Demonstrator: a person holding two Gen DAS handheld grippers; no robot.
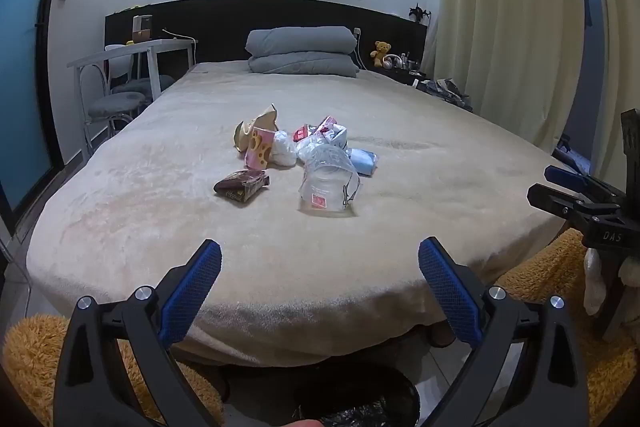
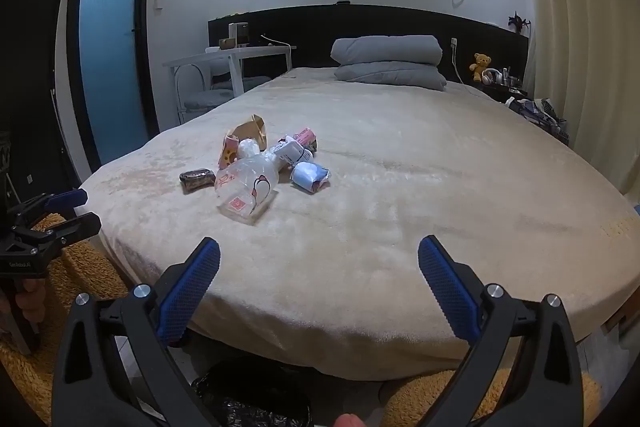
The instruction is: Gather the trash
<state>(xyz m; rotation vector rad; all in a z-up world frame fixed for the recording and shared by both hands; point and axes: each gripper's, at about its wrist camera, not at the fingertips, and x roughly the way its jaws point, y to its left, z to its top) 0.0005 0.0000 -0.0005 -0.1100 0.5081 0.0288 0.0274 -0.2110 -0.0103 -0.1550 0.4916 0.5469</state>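
Beige bed cover [image 1: 160,187] w/ trash pile: dark brown wrapper [image 1: 241,183], clear plastic bottle [image 1: 329,183] w/ red label, pale blue pack [image 1: 362,161], pink-yellow carton [image 1: 260,147]; far grey pillows [image 1: 302,51], black headboard [image 1: 224,23], cream curtain [image 1: 504,7], blue-padded black gripper fingers [image 1: 206,287].

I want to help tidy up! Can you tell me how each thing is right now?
left gripper: open, holding nothing
right gripper: open, holding nothing
clear plastic bottle: empty, lying on its side
dark brown wrapper: crumpled, lying flat
pink carton: squashed, standing in the pile
blue packet: lying beside the bottle
grey duvet: folded by the headboard
black bin bag: on the floor, open
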